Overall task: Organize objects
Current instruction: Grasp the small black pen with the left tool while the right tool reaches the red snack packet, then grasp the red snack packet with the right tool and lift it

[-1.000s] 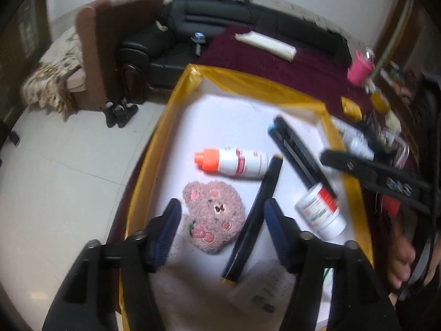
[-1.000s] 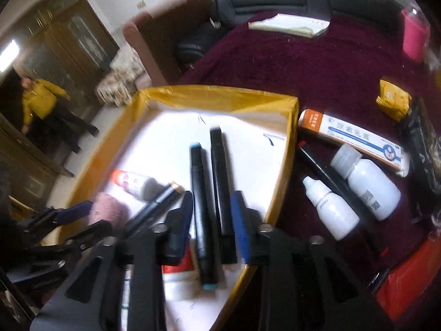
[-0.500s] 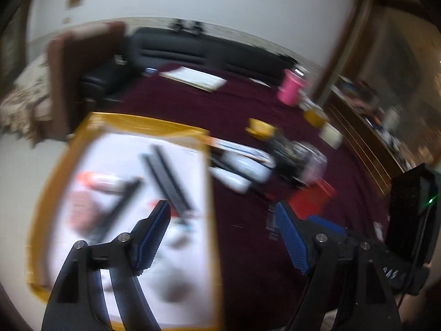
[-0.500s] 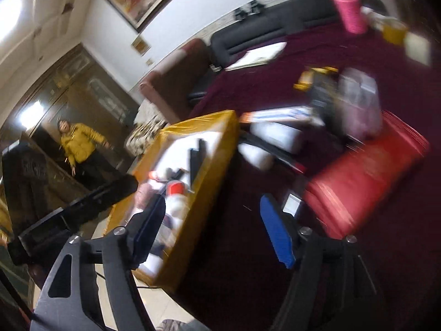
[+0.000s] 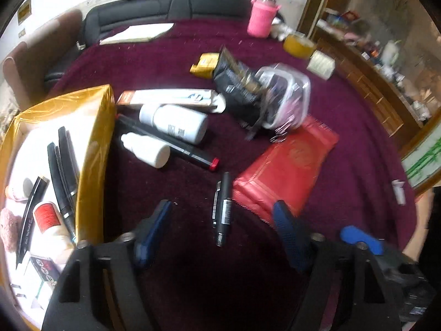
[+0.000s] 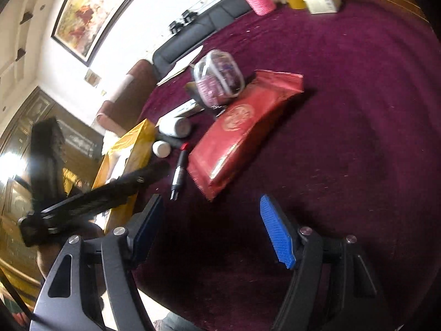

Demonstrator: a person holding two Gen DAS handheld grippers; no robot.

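Note:
My left gripper is open and empty, low over the maroon cloth, with a black pen lying between its fingertips. The yellow-rimmed tray at the left holds black pens, a red-labelled bottle and a pink plush. My right gripper is open and empty above the cloth, near a red packet. The same pen lies left of the packet. The left gripper's arm shows at the left of the right wrist view.
On the cloth lie two white bottles, a long black marker with a red cap, a toothpaste box, a black pouch, a clear bag, a pink cup and a tape roll. A sofa stands behind.
Both grippers have swung right, away from the tray and out over the cloth. The right gripper's jaws have opened wide. The left gripper now straddles the black pen.

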